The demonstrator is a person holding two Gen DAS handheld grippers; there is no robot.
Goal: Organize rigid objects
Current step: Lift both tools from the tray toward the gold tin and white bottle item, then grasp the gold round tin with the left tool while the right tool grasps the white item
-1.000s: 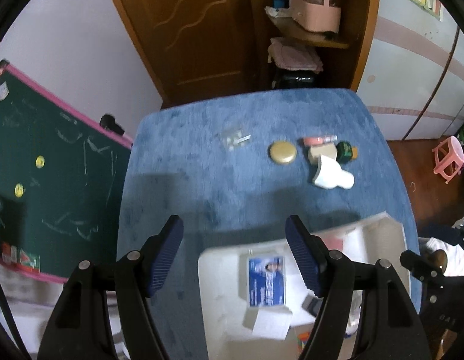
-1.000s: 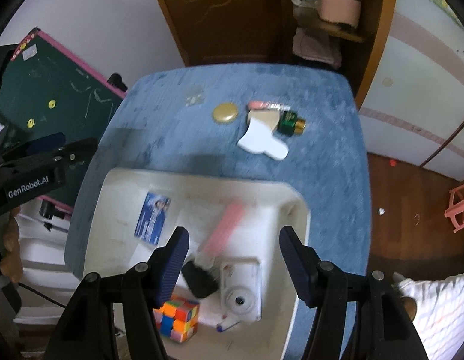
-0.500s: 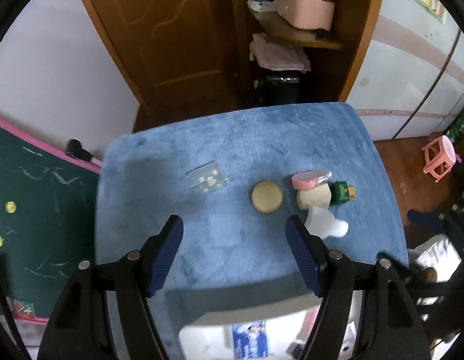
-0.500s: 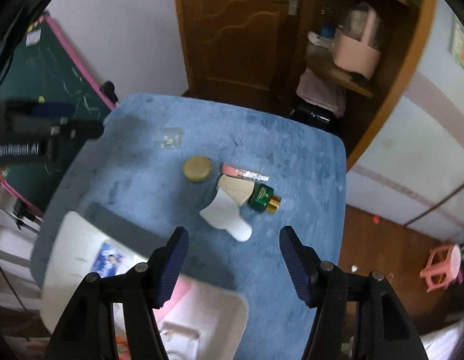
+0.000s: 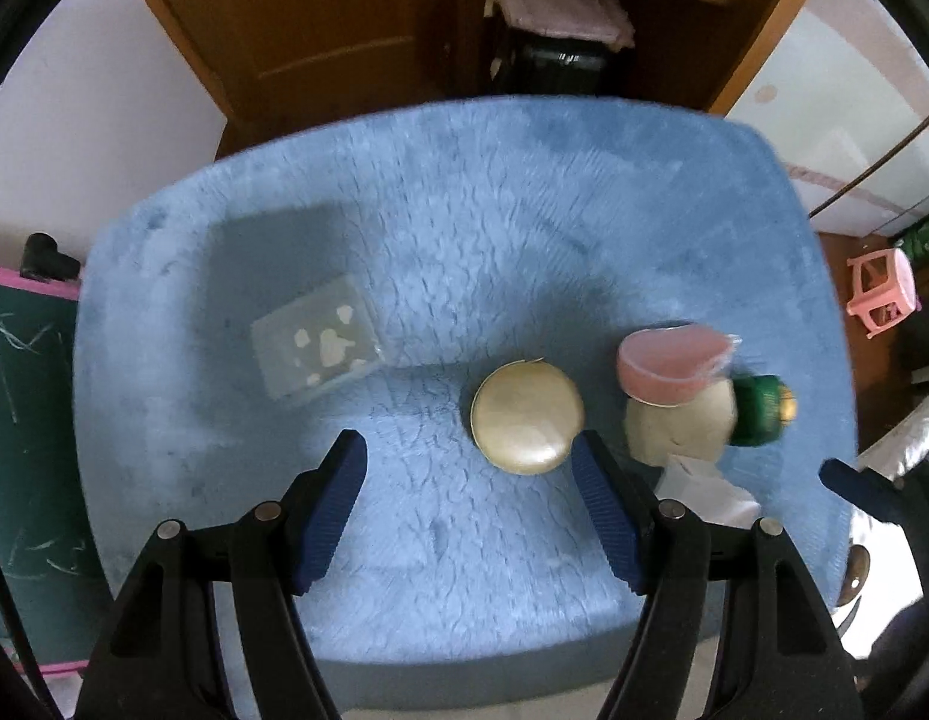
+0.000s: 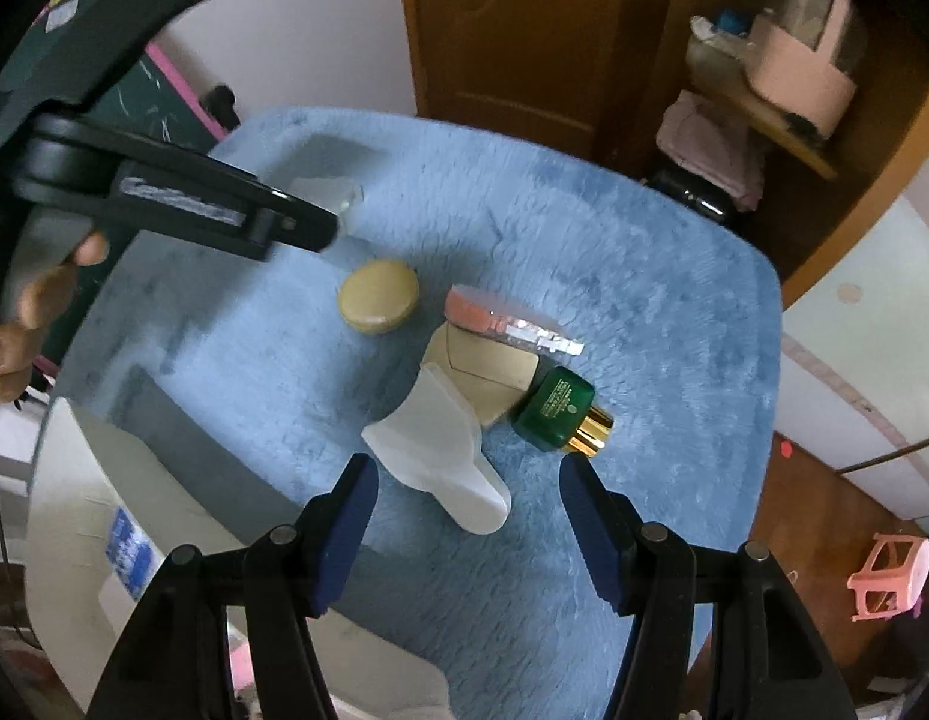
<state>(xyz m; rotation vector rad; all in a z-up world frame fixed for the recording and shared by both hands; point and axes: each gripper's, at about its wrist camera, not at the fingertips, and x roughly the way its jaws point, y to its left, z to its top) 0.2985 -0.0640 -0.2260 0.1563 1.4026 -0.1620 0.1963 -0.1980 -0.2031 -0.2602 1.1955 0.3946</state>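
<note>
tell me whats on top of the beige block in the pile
The pink-capped tube lies across the beige block's far edge. The white funnel-shaped piece overlaps its near corner. Whatever is underneath the block is hidden.

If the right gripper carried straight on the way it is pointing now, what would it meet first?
Most likely the white scoop: its narrow end lies between the open jaws of the right gripper, just ahead of the tips on the blue cloth. Depth is hard to judge, so it might touch cloth beside it.
</note>
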